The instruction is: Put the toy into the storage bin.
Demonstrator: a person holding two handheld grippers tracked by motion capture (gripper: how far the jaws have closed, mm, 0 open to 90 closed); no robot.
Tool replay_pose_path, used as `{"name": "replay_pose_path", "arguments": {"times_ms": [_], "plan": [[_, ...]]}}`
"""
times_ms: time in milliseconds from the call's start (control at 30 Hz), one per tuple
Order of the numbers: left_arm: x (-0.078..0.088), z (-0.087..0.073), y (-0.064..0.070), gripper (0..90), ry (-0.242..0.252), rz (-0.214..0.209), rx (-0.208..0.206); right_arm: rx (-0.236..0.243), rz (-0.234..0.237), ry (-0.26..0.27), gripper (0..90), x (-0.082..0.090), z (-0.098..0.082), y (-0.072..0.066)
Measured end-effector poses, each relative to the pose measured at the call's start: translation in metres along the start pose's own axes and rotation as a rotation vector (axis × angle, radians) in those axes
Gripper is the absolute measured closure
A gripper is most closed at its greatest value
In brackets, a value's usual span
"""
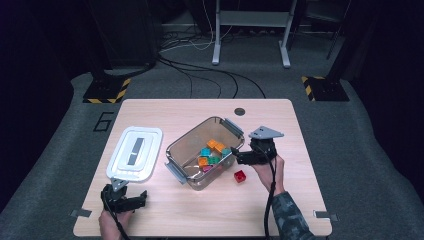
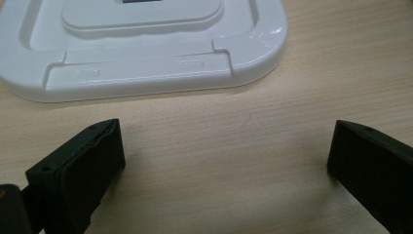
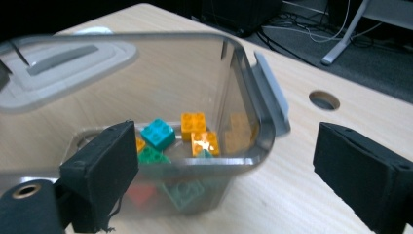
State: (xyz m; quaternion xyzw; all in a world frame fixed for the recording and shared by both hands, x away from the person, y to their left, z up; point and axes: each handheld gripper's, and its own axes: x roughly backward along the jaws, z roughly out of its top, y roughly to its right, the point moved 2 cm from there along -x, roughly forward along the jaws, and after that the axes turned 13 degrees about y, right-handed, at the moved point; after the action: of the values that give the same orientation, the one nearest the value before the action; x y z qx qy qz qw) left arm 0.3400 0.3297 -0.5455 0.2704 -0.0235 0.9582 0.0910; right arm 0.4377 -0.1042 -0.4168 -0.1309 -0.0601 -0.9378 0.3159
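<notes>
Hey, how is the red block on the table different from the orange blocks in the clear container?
The red block lies alone on the bare table, outside the container; the orange blocks sit inside it among teal ones. The red block lies below the right tool in the high view, while the orange blocks lie just left of that tool, past the container's wall. They also differ in colour. Both are studded toy bricks of similar size.
</notes>
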Motion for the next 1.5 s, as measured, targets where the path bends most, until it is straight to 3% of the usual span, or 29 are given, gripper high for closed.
{"name": "replay_pose_path", "arguments": {"times_ms": [333,900,1367,1500], "plan": [[0.000,0.000,0.000,0.0,-0.001,-0.001,0.001,-0.033,-0.005,-0.040,0.0,0.008,-0.035,-0.003],[0.000,0.000,0.000,0.0,0.000,0.000,0.000,-0.091,-0.018,-0.130,0.0,0.004,-0.096,-0.017],[0.000,0.000,0.000,0.0,0.000,0.000,0.001,-0.121,-0.002,-0.190,0.0,-0.007,-0.115,-0.022],[0.000,0.000,0.000,0.0,-0.001,0.000,0.001,-0.124,0.002,-0.191,11.9,-0.008,-0.117,-0.024]]}}
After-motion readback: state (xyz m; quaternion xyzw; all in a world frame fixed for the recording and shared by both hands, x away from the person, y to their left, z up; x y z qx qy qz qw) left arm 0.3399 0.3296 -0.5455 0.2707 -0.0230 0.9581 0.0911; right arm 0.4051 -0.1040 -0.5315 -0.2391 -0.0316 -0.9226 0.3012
